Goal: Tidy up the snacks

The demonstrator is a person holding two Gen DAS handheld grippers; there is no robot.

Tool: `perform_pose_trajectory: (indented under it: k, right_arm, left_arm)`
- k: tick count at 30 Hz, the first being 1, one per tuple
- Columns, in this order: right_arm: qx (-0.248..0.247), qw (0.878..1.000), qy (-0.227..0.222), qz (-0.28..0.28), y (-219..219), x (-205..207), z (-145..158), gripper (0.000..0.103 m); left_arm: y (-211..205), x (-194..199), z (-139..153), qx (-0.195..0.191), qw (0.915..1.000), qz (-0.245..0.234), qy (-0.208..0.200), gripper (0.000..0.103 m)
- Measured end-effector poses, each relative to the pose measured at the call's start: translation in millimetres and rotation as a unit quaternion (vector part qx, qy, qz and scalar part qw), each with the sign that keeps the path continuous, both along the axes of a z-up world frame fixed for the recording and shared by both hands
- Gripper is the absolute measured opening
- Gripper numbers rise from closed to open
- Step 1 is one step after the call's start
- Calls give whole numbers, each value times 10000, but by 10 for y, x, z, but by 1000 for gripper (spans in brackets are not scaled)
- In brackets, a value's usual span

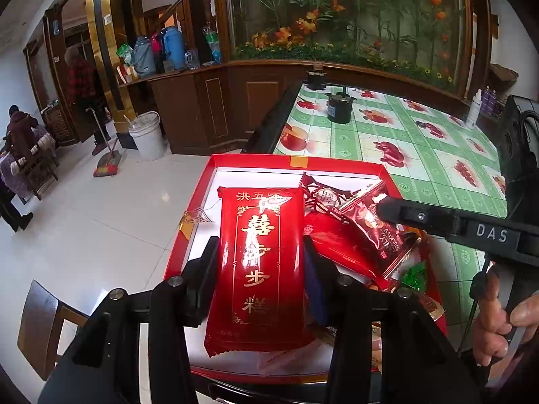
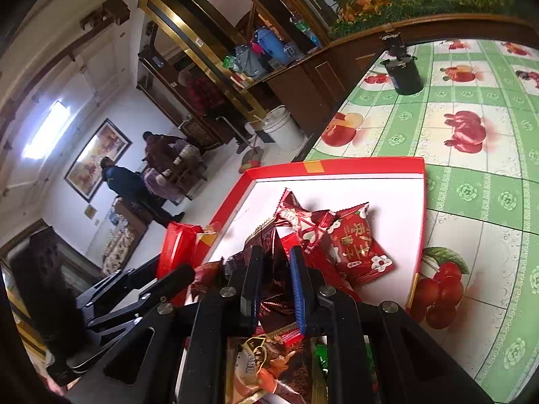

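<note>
The left gripper (image 1: pixel 259 262) fingers pinch a long glossy red cake packet (image 1: pixel 259 262) above the shallow red-rimmed box (image 1: pixel 296 161); lower it flat. The right gripper (image 2: pixel 274 269) fingers pinch a dark red wrapper (image 2: pixel 274 252).

A table (image 1: pixel 421 144) under a green checked cloth printed with red fruit.

A red tray (image 1: pixel 296 161) with a white floor sits at the table's near left corner, its left side reaching the table's left edge. A dark round pot (image 1: pixel 339 107) stands near the far left corner, and a white bottle (image 1: pixel 473 109) stands at the far right edge.
</note>
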State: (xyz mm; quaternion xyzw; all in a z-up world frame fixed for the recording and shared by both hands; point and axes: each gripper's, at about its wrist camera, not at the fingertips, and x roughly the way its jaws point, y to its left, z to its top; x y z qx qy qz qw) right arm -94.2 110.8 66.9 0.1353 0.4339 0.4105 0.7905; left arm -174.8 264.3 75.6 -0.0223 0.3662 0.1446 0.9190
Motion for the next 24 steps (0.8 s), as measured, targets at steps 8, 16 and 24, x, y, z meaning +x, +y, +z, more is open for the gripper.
perform_pose_trajectory:
  k: [8, 16, 24]
  right_arm:
    - [-303, 9980, -533, -174, 16, -147, 92, 25]
    - [-264, 9968, -704, -270, -124, -227, 211, 26]
    - [-228, 9935, -1082, -277, -297, -511, 391, 29]
  left_arm:
    - [-28, -44, 74, 401, 9986, 314, -164, 45]
    - [-120, -198, 267, 645, 9941, 624, -606, 77]
    - [-311, -408, 454, 827, 9890, 817, -914, 83]
